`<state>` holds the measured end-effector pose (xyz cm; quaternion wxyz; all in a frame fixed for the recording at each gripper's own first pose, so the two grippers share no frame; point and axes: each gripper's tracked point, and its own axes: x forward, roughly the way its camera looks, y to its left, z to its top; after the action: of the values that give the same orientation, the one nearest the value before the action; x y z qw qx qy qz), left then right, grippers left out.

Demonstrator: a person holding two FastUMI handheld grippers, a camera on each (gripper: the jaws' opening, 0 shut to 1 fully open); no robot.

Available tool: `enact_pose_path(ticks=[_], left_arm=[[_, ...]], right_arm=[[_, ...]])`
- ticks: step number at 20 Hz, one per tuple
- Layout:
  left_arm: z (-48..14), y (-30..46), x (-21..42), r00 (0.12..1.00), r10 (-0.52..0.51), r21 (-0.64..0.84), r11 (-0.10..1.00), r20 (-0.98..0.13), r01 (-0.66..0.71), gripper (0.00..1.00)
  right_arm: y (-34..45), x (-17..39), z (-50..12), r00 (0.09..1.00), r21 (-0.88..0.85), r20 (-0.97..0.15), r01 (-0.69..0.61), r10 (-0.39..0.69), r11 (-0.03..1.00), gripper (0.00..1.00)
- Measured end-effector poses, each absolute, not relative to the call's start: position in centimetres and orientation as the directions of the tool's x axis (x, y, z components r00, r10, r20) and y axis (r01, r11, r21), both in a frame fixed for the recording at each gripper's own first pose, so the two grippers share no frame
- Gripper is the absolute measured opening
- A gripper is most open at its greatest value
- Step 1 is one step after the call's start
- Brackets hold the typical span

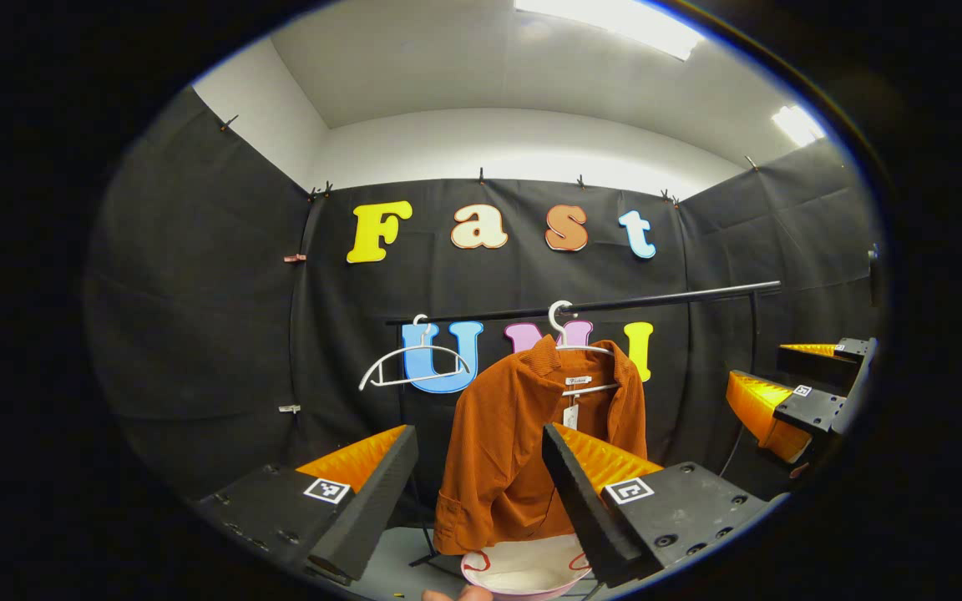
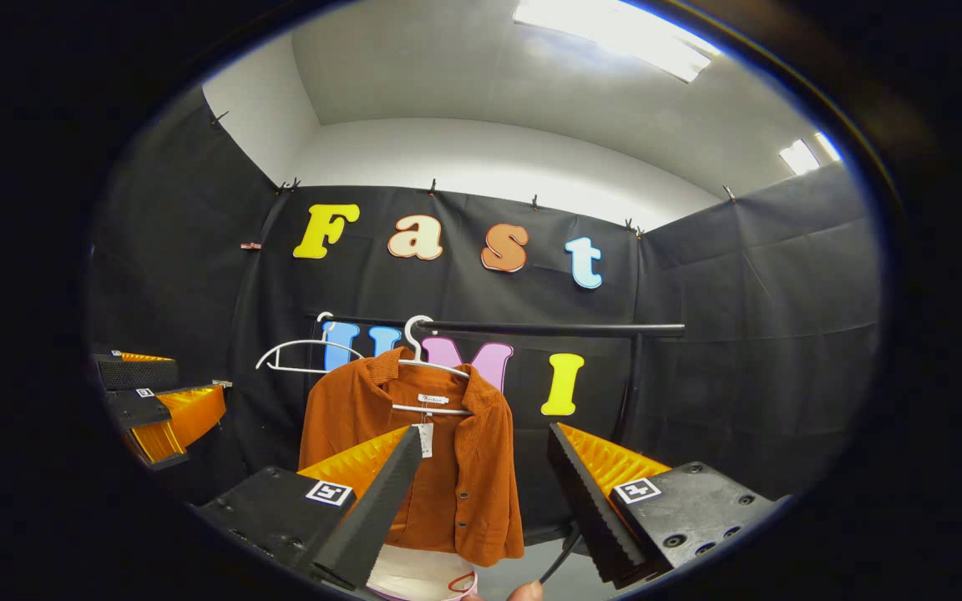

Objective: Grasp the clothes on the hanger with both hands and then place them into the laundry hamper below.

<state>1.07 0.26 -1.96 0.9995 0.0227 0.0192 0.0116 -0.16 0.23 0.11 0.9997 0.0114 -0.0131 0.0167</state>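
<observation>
Here my left gripper [image 1: 481, 492] is spread wide with nothing between its fingers, touching nothing. My right gripper [image 2: 485, 501] is spread just as wide and holds nothing. The shirt [image 1: 523, 442] hangs on a hanger [image 1: 569, 334] from the rail [image 1: 615, 305], ahead of both grippers and clear of them. Beside it on the rail hangs a bare hanger [image 1: 414, 363]. The hamper [image 1: 523, 572] sits below the shirt, its rim showing under the hem. A fingertip [image 2: 524, 592] peeks in at the bottom of the right gripper view.
</observation>
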Motion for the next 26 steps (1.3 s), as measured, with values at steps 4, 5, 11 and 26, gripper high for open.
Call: enact_pose_path(ticks=[4,5,11,26], left_arm=[[-2.2,-0.2,1.1,0.999,0.014,0.057,0.998,-0.046,-0.012,0.95],[-2.2,-0.3,1.1,0.999,0.010,0.055,0.998,-0.048,-0.007,0.95],[-2.4,-2.4,3.7,0.997,-0.046,0.027,0.999,-0.054,0.048,0.95],[-10.2,-6.8,20.8,0.994,-0.042,0.081,0.995,-0.100,0.050,0.95]], right_arm=[[0.8,1.1,0.3,0.998,0.037,0.032,-0.047,0.046,0.998,0.97],[1.2,1.8,0.0,0.999,0.034,0.027,-0.047,0.046,0.998,0.97],[1.1,4.4,-1.2,0.999,-0.011,-0.007,-0.054,0.054,0.998,0.99],[1.8,19.4,-9.3,0.992,0.053,-0.033,-0.123,0.125,0.991,0.98]])
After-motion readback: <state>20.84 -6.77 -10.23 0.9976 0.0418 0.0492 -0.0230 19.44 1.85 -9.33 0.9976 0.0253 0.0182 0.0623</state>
